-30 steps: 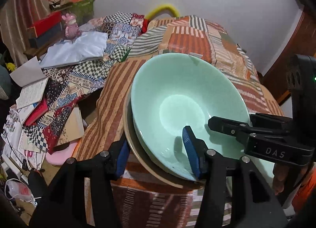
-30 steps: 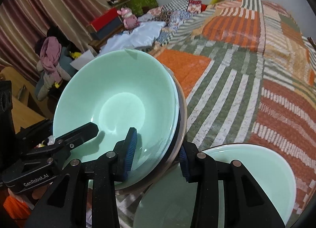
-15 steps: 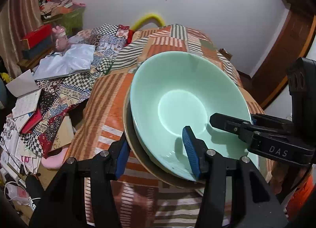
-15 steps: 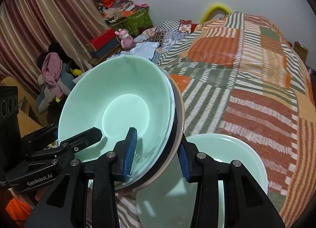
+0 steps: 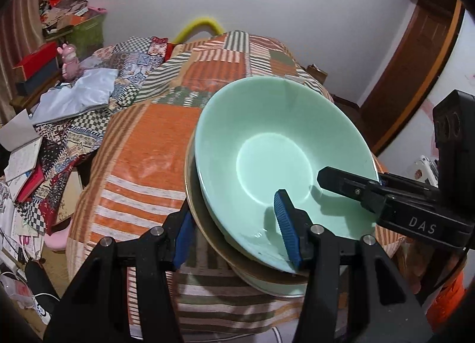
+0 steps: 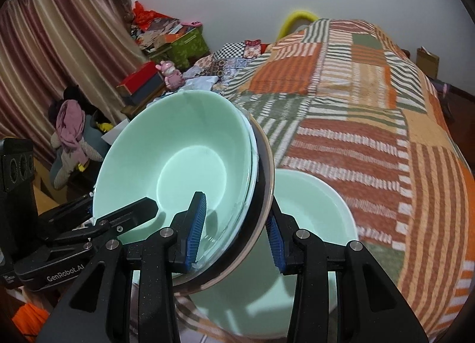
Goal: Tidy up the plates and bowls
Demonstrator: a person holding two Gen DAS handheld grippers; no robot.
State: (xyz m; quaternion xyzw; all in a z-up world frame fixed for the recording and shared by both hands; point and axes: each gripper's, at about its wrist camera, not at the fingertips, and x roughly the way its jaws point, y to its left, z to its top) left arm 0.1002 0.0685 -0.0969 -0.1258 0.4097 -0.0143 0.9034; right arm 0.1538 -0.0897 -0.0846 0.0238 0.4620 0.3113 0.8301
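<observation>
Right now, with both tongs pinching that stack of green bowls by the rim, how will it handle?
The green bowls look glazed and glossy, so probably slippery under the pads. Stacked on a darker plate and tilted, they may slide apart. They look ceramic or glass, likely heavy and breakable.

A bed under an orange, green and cream patchwork quilt (image 6: 371,111) fills the white-walled room (image 5: 311,7); striped curtains (image 6: 53,55), cluttered boxes (image 6: 184,43) and a wooden door frame (image 5: 415,63) line its edges.
</observation>
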